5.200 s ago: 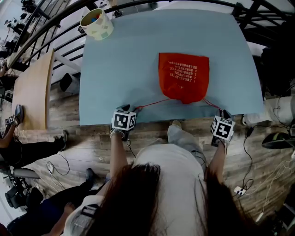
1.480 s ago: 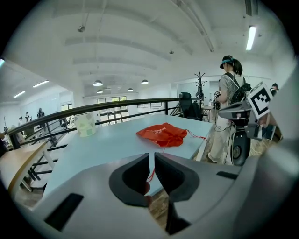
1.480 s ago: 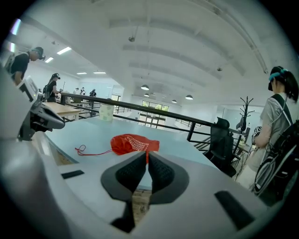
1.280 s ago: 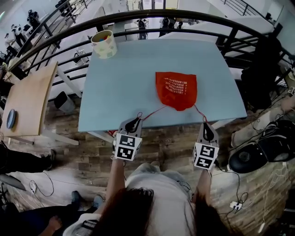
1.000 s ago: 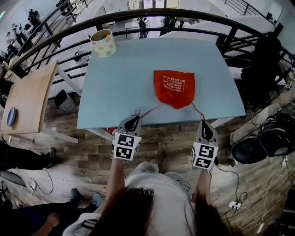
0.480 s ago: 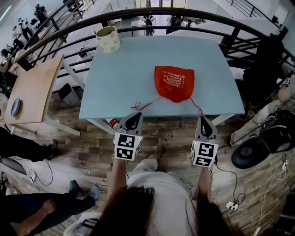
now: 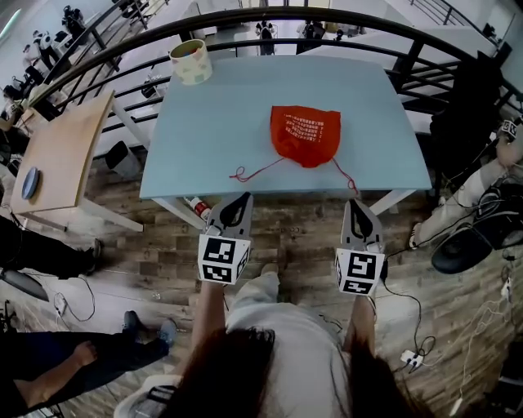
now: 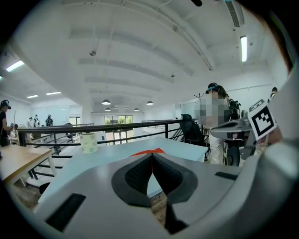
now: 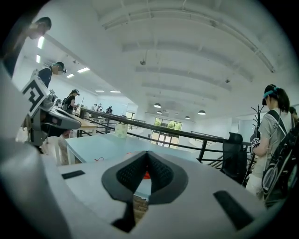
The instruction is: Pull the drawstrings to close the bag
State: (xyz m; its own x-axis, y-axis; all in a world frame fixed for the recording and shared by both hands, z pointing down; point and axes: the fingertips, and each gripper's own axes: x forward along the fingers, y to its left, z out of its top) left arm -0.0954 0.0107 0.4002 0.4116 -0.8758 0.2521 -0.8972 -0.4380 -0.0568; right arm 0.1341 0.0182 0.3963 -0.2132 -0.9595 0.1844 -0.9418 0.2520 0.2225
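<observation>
The red drawstring bag lies on the light blue table, its mouth gathered toward me. Its left red string lies loose on the table, ending in a small loop. The right string runs in a slack line to the front edge. My left gripper hovers off the table's front edge, jaws shut with nothing in them. My right gripper is also off the edge and shut, with the string's end just ahead of it. The bag shows as a red sliver over the left gripper's shut jaws.
A patterned paper cup stands at the table's far left corner. A black railing runs behind the table and a wooden table stands to the left. People stand around, one close on the right. Cables lie on the floor.
Both grippers have drawn back from the table edge toward me and risen. The left string has left the left gripper and now lies loose on the table; the right string has gone slack.
</observation>
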